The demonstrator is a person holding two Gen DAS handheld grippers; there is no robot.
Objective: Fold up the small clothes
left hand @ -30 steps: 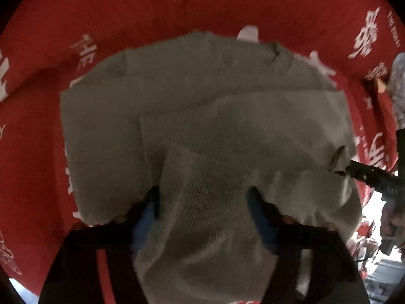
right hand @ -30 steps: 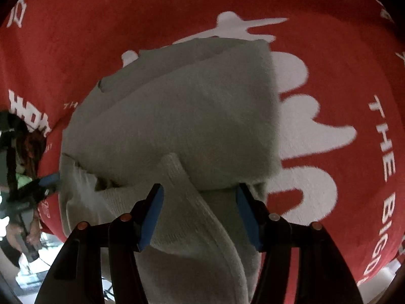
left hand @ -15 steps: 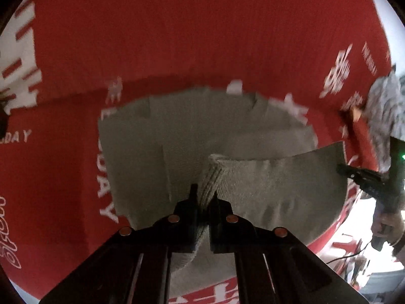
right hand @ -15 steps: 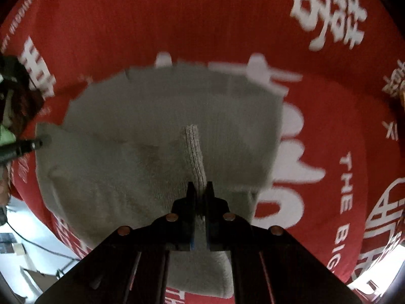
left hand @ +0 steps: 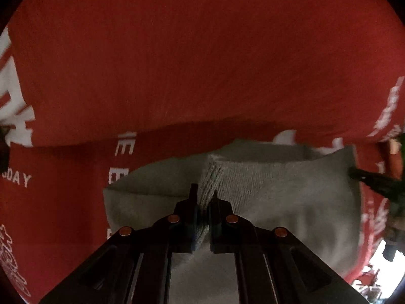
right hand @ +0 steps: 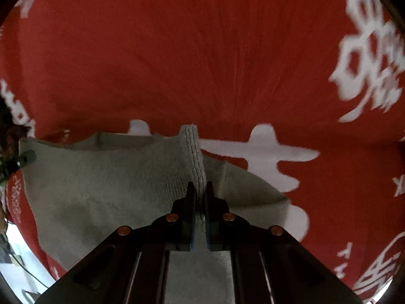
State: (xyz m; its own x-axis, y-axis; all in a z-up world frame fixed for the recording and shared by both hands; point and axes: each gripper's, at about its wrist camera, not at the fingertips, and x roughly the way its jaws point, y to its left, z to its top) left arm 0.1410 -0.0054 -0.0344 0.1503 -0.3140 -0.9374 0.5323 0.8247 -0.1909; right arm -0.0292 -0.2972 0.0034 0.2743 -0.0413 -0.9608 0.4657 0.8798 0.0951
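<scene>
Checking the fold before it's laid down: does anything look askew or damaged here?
Nothing stands out. The grey knit garment shows no tears, and the left gripper and right gripper each pinch a ribbed edge above the red cloth.

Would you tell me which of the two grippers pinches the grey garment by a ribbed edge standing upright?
The right gripper: its ribbed fold of the grey garment rises upright; the left gripper clamps a lower, slanting fold.

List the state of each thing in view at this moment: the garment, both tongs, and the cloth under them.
Grey knit garment: partly folded, near edge lifted, pinched at two points.
Left tongs: shut on a ribbed fold of the garment.
Right tongs: shut on another ribbed fold.
Red printed cloth: spread flat under the garment.
</scene>
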